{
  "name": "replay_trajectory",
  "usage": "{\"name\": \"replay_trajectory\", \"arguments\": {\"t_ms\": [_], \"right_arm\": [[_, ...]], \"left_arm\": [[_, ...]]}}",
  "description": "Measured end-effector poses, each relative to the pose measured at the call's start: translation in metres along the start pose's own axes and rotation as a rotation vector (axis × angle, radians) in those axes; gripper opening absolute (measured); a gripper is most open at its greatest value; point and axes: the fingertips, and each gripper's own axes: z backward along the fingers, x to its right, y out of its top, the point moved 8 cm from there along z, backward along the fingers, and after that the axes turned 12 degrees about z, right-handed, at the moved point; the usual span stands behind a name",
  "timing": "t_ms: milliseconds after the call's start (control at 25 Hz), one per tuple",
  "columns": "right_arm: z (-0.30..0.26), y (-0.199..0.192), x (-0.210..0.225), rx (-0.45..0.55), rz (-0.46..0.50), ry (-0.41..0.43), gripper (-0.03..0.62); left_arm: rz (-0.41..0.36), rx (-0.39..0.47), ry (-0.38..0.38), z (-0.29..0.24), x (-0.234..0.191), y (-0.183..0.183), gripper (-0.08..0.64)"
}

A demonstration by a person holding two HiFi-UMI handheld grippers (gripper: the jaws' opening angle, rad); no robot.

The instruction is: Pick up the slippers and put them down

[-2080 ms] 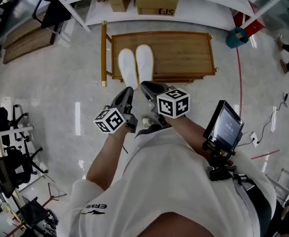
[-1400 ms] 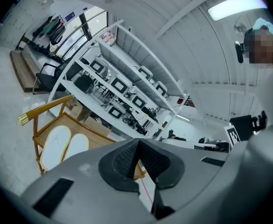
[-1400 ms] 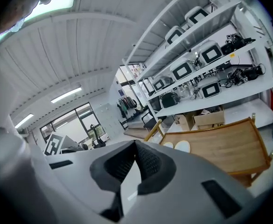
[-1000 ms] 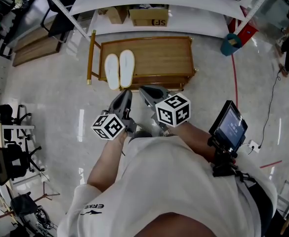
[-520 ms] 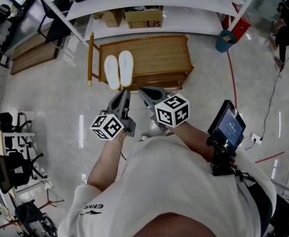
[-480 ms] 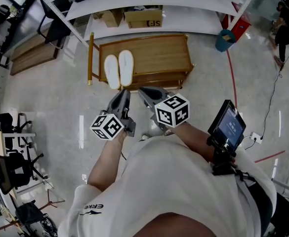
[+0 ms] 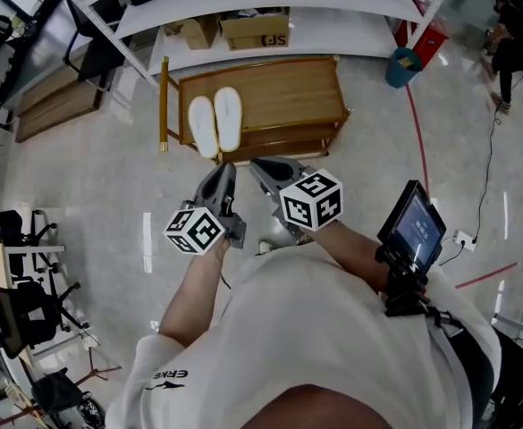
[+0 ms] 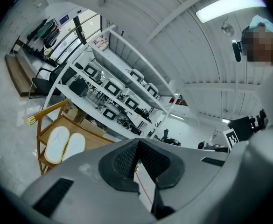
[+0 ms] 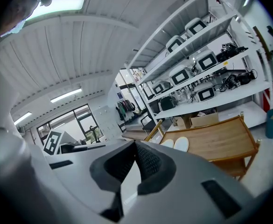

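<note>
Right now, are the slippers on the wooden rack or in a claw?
On the rack. Both white slippers lie side by side on its top; the left claw and right claw are shut and empty.

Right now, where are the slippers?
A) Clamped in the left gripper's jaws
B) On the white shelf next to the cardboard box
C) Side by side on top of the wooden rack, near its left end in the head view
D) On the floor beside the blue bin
C: the two white slippers lie side by side on the wooden rack, and both grippers are short of it with nothing between their jaws.
</note>
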Motion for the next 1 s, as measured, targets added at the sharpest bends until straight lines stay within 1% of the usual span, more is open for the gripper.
{"name": "replay_trajectory", "arguments": {"t_ms": [320, 1000], "right_arm": [[0.0014, -0.0048, -0.0078, -0.005, 0.003, -0.01, 0.006], [0.0039, -0.0086, -0.0089, -0.015, -0.003, -0.03, 0.006]], "left_arm": [[0.006, 0.001, -0.005, 0.0086, -0.0024, -0.0027, 0.005], [0.012, -0.027, -0.012, 0.0052, -0.0038, -0.0044, 0.005]]}}
